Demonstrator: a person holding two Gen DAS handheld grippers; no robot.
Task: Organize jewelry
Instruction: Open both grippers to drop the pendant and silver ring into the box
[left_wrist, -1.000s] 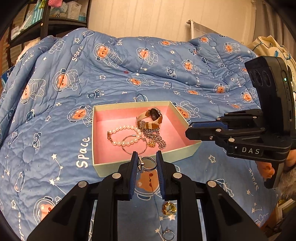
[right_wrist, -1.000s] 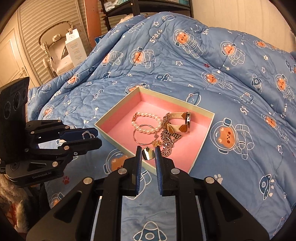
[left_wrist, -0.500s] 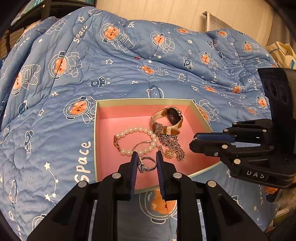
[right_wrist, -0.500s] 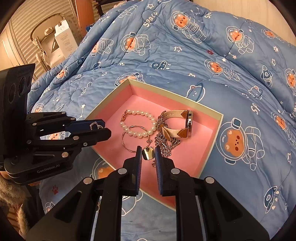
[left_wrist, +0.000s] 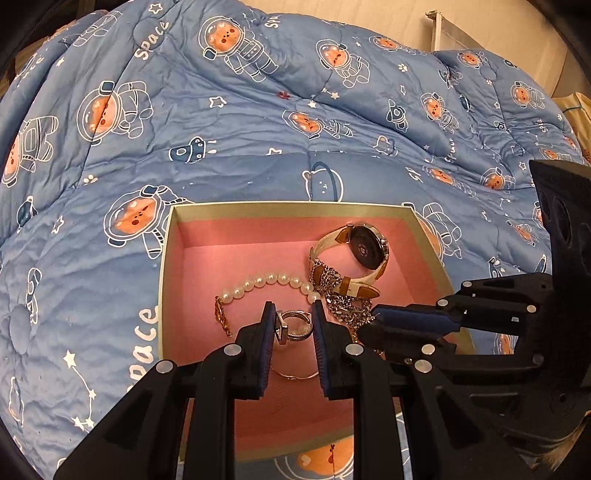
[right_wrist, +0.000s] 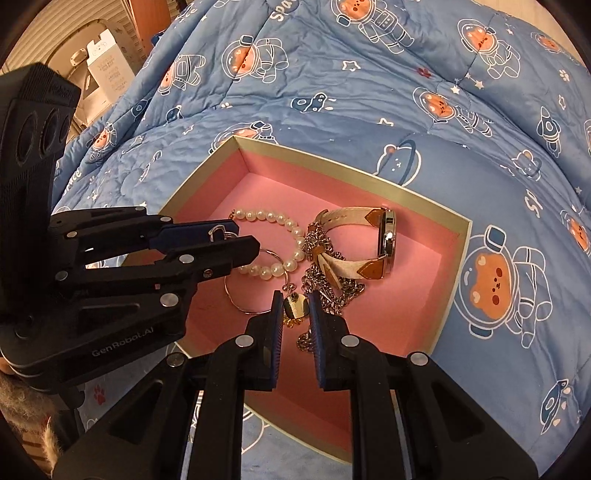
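Note:
A shallow box with a pink inside (left_wrist: 192, 266) (right_wrist: 417, 206) lies on a blue quilt. In it are a pearl bracelet (left_wrist: 266, 280) (right_wrist: 275, 218), a watch with a cream strap (left_wrist: 365, 247) (right_wrist: 384, 236), a silver chain (left_wrist: 345, 308) (right_wrist: 332, 291) and a thin hoop (right_wrist: 240, 299). My left gripper (left_wrist: 293, 328) (right_wrist: 236, 240) is shut on a silver ring (left_wrist: 293, 325) (right_wrist: 219, 232) over the box's near part. My right gripper (right_wrist: 295, 306) (left_wrist: 373, 325) is shut on a small gold disc earring (right_wrist: 295, 306), above the box beside the chain.
The blue quilt with astronaut bears (left_wrist: 258, 129) (right_wrist: 369, 92) covers the bed all around the box. A white carton (right_wrist: 107, 59) and a chair stand off the bed at the far left in the right wrist view. A pale wall (left_wrist: 498, 22) lies beyond the bed.
Both grippers have come forward and down over the box, each keeping its piece. The box now looks larger and nearer in both views, and the two grippers are closer together.

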